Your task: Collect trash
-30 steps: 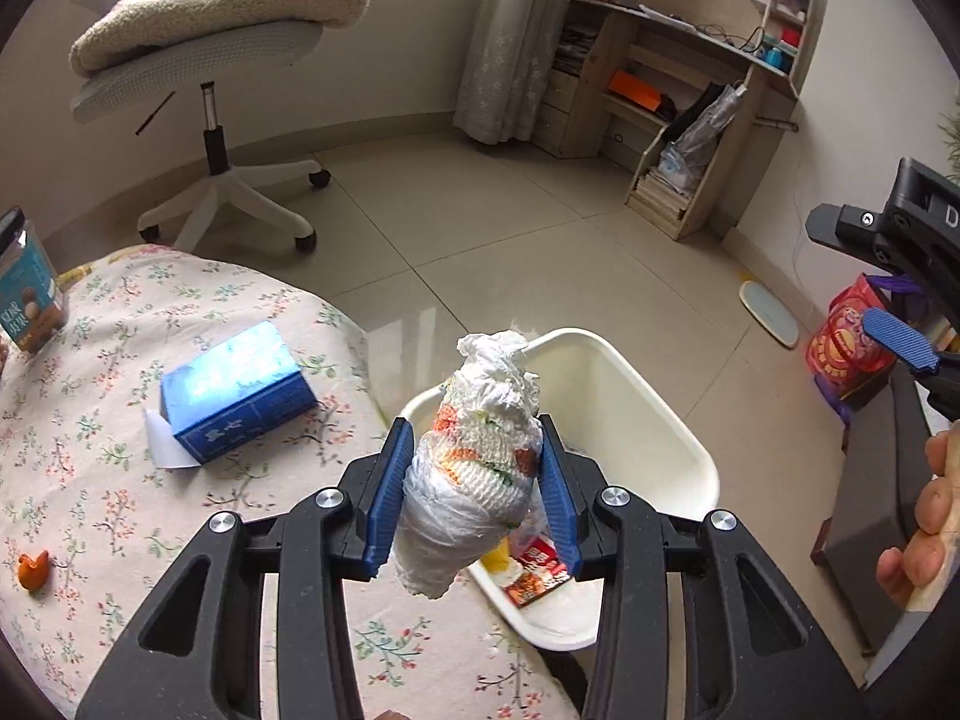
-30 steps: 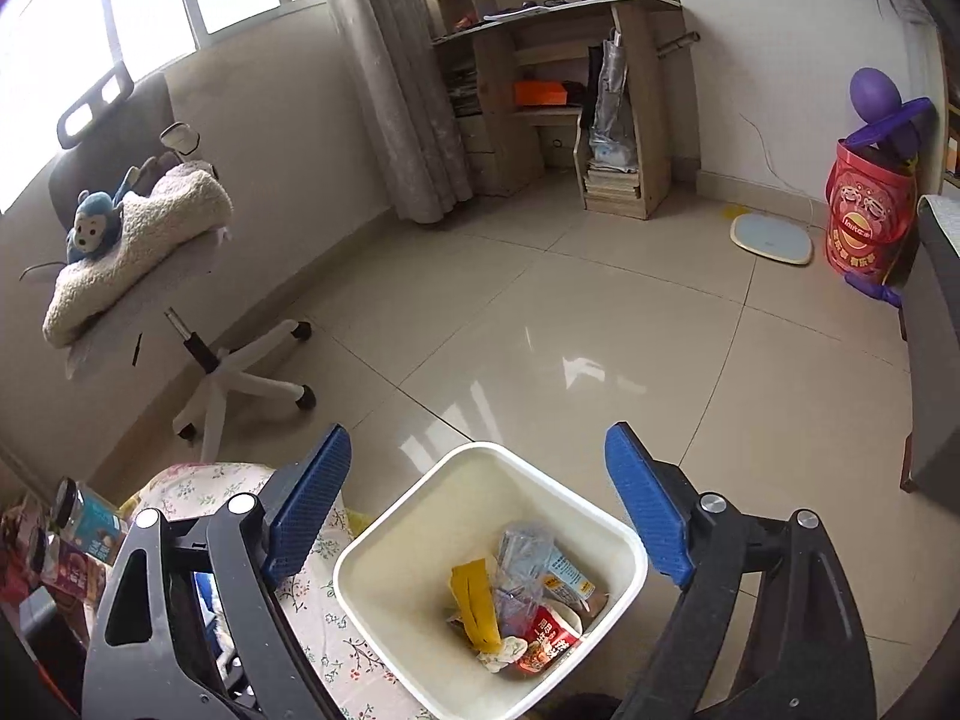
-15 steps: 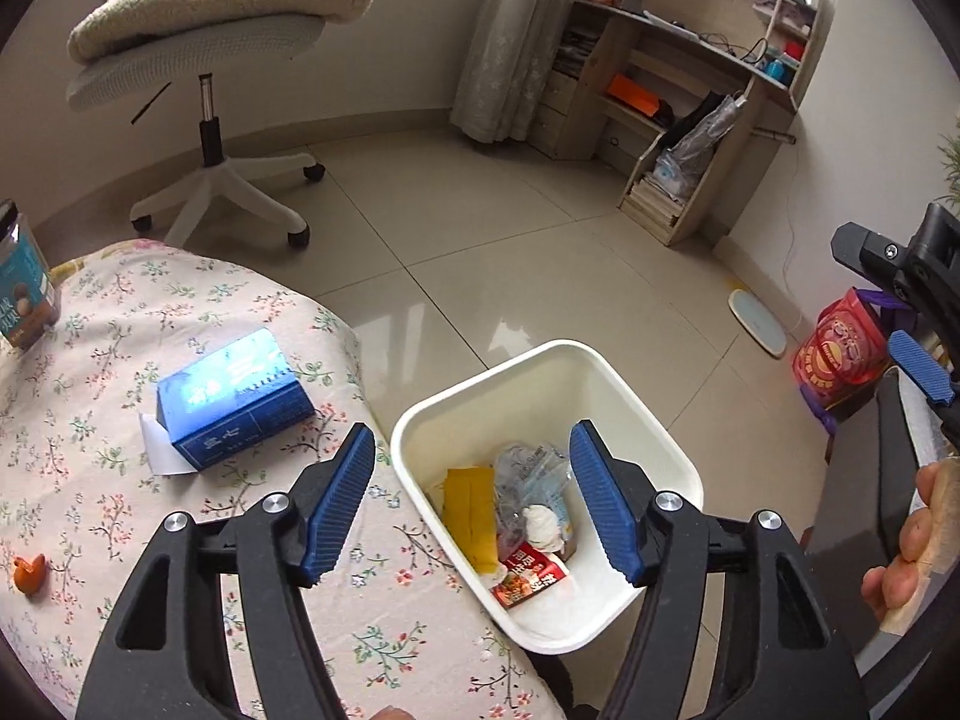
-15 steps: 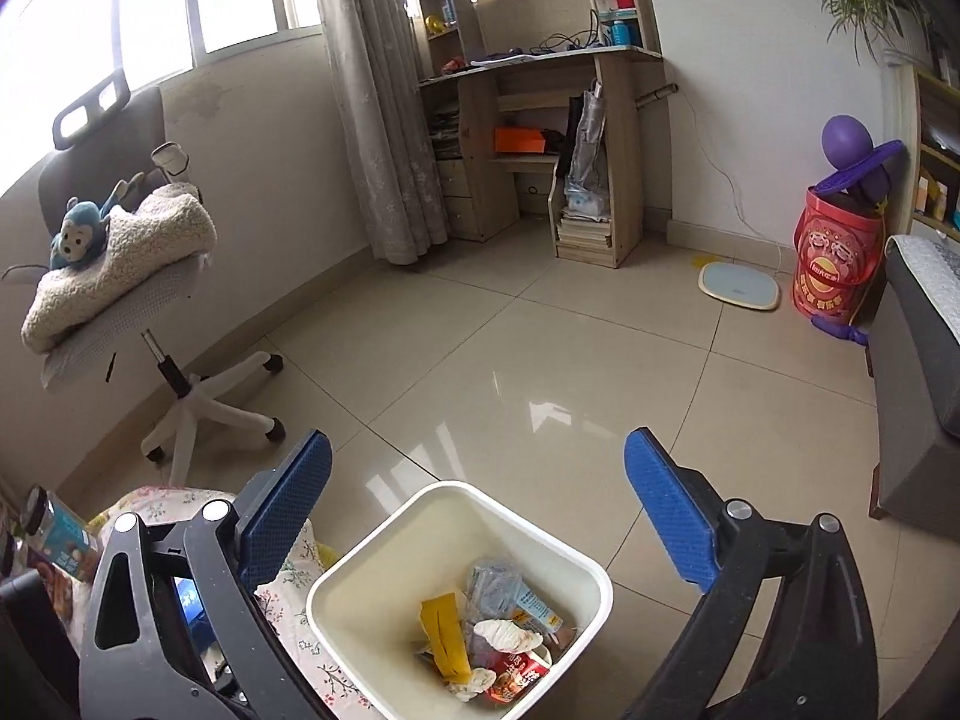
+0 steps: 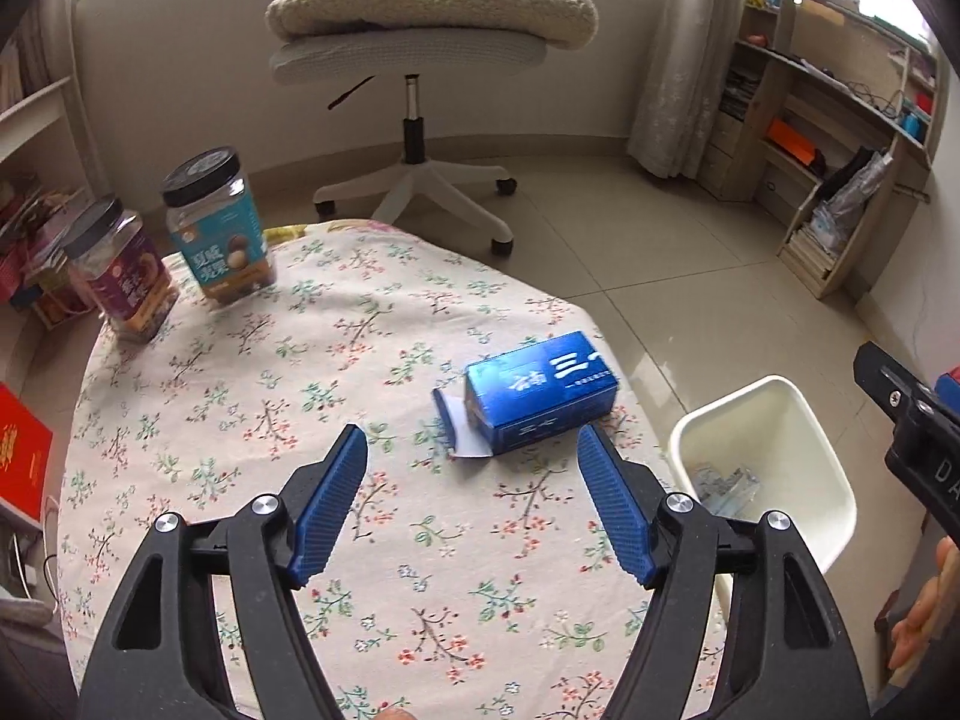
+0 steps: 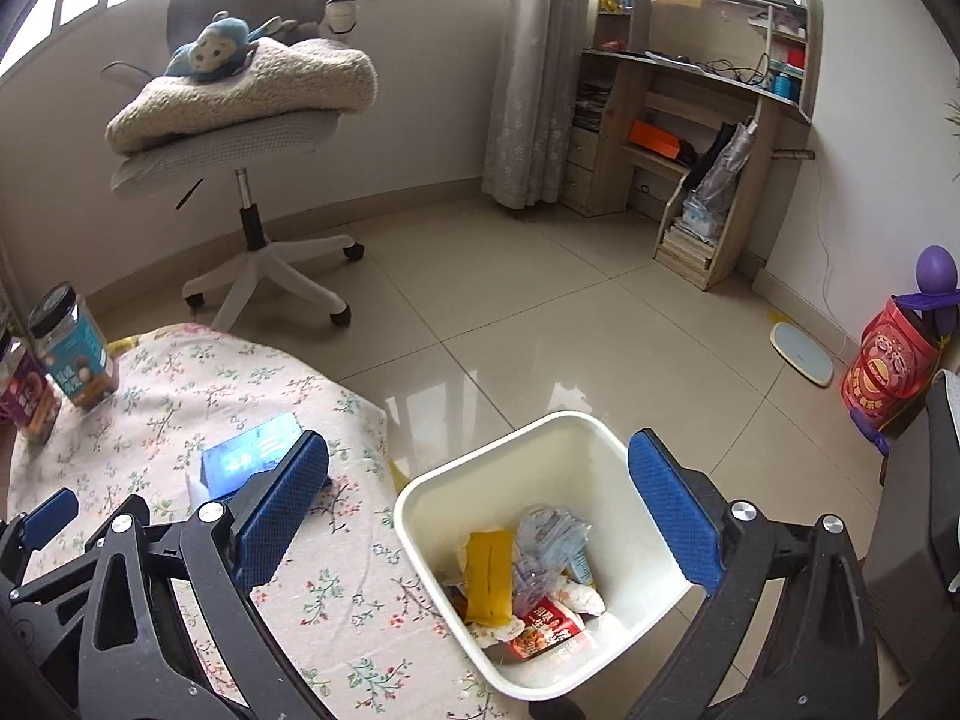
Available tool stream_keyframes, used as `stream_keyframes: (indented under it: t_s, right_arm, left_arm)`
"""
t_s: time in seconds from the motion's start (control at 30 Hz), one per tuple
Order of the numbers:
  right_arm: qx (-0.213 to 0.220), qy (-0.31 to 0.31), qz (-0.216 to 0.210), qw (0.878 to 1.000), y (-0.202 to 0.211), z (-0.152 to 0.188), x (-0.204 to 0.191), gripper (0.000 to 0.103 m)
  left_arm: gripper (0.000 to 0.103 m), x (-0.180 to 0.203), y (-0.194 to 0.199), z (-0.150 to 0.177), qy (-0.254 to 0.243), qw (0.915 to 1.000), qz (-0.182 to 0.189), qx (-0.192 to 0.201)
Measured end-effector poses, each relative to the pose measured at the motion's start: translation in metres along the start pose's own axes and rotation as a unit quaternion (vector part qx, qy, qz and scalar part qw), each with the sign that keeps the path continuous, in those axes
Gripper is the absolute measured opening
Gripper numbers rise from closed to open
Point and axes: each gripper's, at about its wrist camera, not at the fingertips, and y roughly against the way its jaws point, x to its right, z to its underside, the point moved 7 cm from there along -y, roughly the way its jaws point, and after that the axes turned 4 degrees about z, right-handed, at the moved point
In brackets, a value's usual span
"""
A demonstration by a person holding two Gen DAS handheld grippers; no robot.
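Note:
A blue carton [image 5: 543, 391] with an open white flap lies on the floral tablecloth [image 5: 288, 396], just beyond my left gripper [image 5: 474, 450]. That gripper's jaws are opening and hold nothing. The white trash bin [image 6: 600, 450] stands on the floor at the table's right edge, with wrappers, a yellow packet [image 6: 489, 576] and crumpled plastic inside. My right gripper [image 6: 474, 456] hovers above the bin, wide open and empty. The blue carton [image 6: 252, 456] shows partly behind its left finger. The bin [image 5: 798, 414] also appears at the right of the left wrist view.
Two black-lidded snack jars [image 5: 219, 228] [image 5: 120, 267] stand at the table's far left. An office chair [image 6: 258, 138] with a blanket and a plush monkey stands beyond the table. A wooden shelf desk [image 6: 720, 120], a red drum [image 6: 888, 366] and a floor scale [image 6: 801, 351] line the walls.
The left gripper let the wrapped white bundle drop into the bin, opened, and swung left over the table toward the blue carton. The right gripper widened and turned left above the bin.

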Motion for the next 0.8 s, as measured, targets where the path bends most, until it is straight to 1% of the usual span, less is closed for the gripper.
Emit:
stream_keyframes:
  t_s: [0.1, 0.13, 0.2, 0.27, 0.33, 0.4, 0.47, 0.5, 0.57, 0.67, 0.73, 0.8]
  right_arm:
    - [-0.005, 0.026, -0.019, 0.999, 0.002, 0.004, -0.038, 0.096]
    - [-0.010, 0.033, -0.027, 0.999, 0.002, 0.007, -0.049, 0.096]
    - [-0.023, 0.042, -0.043, 0.998, 0.001, 0.012, -0.068, 0.096]
    - [-0.036, 0.051, -0.054, 0.997, -0.002, 0.017, -0.085, 0.096]
    - [-0.049, 0.057, -0.065, 0.995, -0.005, 0.021, -0.100, 0.096]
    - [-0.065, 0.058, -0.074, 0.993, -0.010, 0.025, -0.113, 0.096]
    - [-0.089, 0.044, -0.090, 0.991, -0.018, 0.030, -0.121, 0.096]
    - [-0.105, 0.032, -0.099, 0.989, -0.022, 0.032, -0.123, 0.096]
    - [-0.141, 0.002, -0.117, 0.983, -0.034, 0.040, -0.129, 0.096]
    - [-0.207, -0.064, -0.148, 0.965, -0.054, 0.055, -0.134, 0.096]
    - [-0.242, -0.113, -0.152, 0.952, -0.068, 0.066, -0.135, 0.096]
    - [-0.264, -0.147, -0.145, 0.942, -0.081, 0.074, -0.136, 0.096]
  left_arm:
    - [0.077, -0.043, -0.006, 0.010, 0.041, 0.9983, -0.040, -0.010]
    - [0.078, -0.058, -0.010, 0.014, 0.050, 0.9972, -0.052, -0.016]
    - [0.078, -0.082, -0.022, 0.025, 0.054, 0.9947, -0.077, -0.042]
    - [0.078, -0.105, -0.033, 0.036, 0.052, 0.9922, -0.088, -0.071]
    - [0.078, -0.123, -0.047, 0.049, 0.032, 0.9891, -0.089, -0.113]
    - [0.078, -0.139, -0.058, 0.061, 0.005, 0.9864, -0.087, -0.140]
    - [0.078, -0.153, -0.068, 0.073, -0.031, 0.9812, -0.092, -0.167]
    - [0.078, -0.161, -0.073, 0.079, -0.043, 0.9787, -0.091, -0.179]
    - [0.078, -0.178, -0.079, 0.087, -0.049, 0.9772, -0.082, -0.190]
    - [0.078, -0.197, -0.087, 0.096, -0.045, 0.9771, -0.055, -0.201]
    - [0.076, -0.204, -0.088, 0.096, -0.036, 0.9800, -0.023, -0.194]
    - [0.064, -0.205, -0.086, 0.097, -0.042, 0.9808, -0.004, -0.190]
